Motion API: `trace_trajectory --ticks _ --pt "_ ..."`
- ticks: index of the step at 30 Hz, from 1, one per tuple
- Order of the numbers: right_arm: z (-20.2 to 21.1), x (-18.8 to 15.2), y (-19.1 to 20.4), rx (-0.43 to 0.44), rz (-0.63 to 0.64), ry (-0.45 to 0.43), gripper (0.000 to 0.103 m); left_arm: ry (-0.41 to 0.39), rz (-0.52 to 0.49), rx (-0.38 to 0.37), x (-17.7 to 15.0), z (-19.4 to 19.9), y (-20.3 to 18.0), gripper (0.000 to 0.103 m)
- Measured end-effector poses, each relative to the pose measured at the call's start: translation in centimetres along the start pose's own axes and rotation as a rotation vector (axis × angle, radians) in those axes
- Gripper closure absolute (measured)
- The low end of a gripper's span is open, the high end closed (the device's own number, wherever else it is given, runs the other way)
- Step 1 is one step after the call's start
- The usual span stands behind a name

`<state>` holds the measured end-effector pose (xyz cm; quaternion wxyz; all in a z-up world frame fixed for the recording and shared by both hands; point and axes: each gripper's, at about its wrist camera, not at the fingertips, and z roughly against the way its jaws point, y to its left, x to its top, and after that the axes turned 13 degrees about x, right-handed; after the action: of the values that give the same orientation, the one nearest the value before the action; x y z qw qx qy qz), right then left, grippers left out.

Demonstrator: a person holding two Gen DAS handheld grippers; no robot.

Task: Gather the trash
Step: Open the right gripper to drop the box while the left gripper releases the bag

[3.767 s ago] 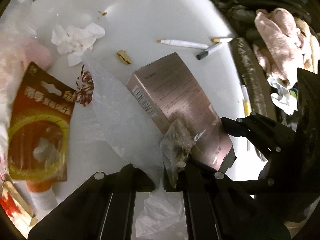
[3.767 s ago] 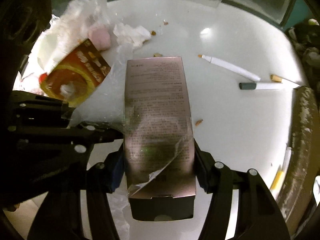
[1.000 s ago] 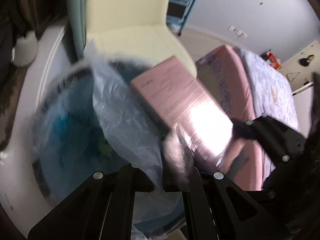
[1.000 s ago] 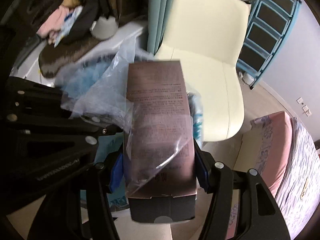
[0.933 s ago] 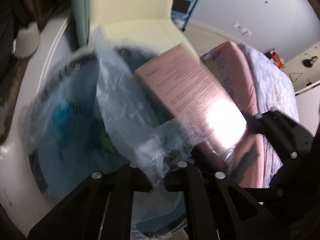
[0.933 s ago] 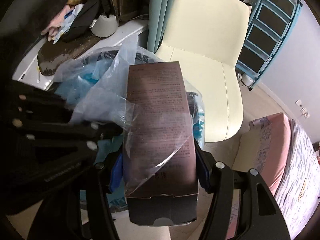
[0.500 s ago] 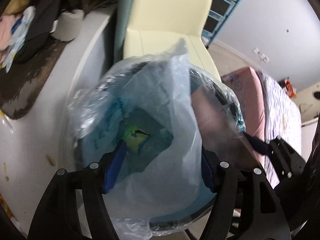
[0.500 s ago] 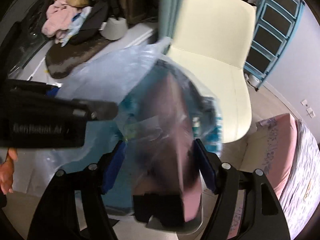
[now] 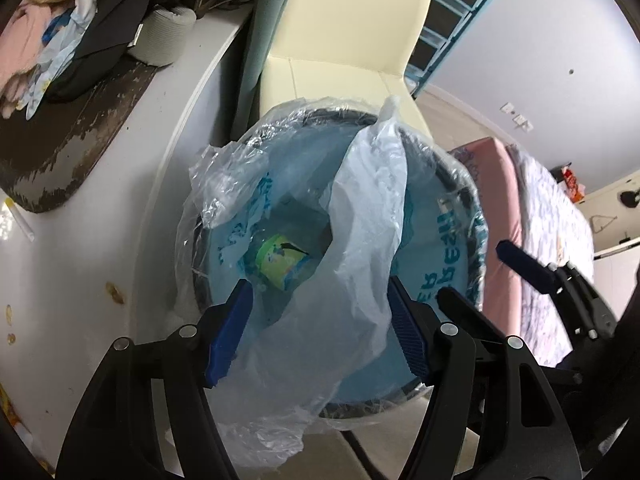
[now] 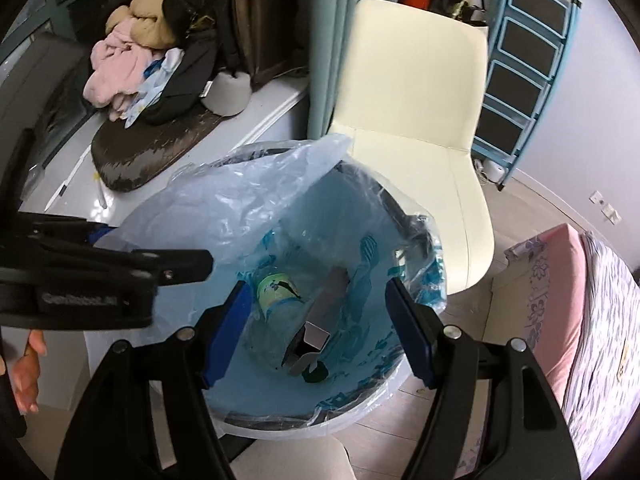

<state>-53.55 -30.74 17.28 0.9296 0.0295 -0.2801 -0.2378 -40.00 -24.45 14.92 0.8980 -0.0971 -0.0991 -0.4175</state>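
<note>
Right wrist view: I see my right gripper (image 10: 316, 312) spread, empty, above the bin (image 10: 280, 416).
Box (image 10: 324, 312): inside bin.
Left gripper (image 9: 320, 320): jaws just opened; plastic bag (image 9: 352, 264) hangs loose between, over bin.

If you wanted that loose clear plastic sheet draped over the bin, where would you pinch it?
Probably the clear plastic sheet is best pinched from above at its raised peak over the bin's far rim, where it stands free; lower down it drapes limp over the liner.

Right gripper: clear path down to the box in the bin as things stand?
Probably yes. The right gripper hangs open directly above the bin, and the box stands exposed between its fingers. Only the loose clear plastic sheet drapes the far-left rim, off that line.
</note>
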Motion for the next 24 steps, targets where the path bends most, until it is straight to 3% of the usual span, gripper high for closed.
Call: trace_trajectory --ticks 8,15,16,17,19,21,22,23,24 --pt "0.5 0.0 -0.1 -0.01 -0.022 -0.022 0.036 -0.042 0.024 -0.034 0.9 0.9 0.0 0.038" --pt "0.8 -0.1 0.4 0.056 -0.016 -0.04 0.037 -0.112 0.07 -0.068 1.7 2.6 0.8 0.038" --pt "0.7 -0.2 0.8 0.066 0.002 -0.036 0.044 -0.101 0.075 -0.061 1.6 2.3 1.0 0.038" --pt "0.7 -0.3 1.3 0.081 0.025 -0.035 0.06 -0.091 0.076 -0.053 1.5 2.0 1.1 0.038" --pt "0.4 -0.1 2.1 0.119 0.059 -0.017 0.074 -0.067 0.084 -0.038 1.2 1.1 1.4 0.038" --pt "0.0 0.1 3.1 0.157 0.089 -0.001 0.079 -0.042 0.095 -0.04 0.8 0.3 1.7 0.038" --pt "-0.2 0.1 3.4 0.168 0.102 0.007 0.079 -0.029 0.093 -0.056 0.6 -0.2 1.8 0.041" --pt "-0.4 0.1 3.7 0.173 0.108 0.012 0.079 -0.032 0.088 -0.065 0.6 -0.4 1.8 0.059" --pt "-0.5 0.2 3.7 0.175 0.112 0.016 0.079 -0.035 0.079 -0.073 0.5 -0.6 1.7 0.069"
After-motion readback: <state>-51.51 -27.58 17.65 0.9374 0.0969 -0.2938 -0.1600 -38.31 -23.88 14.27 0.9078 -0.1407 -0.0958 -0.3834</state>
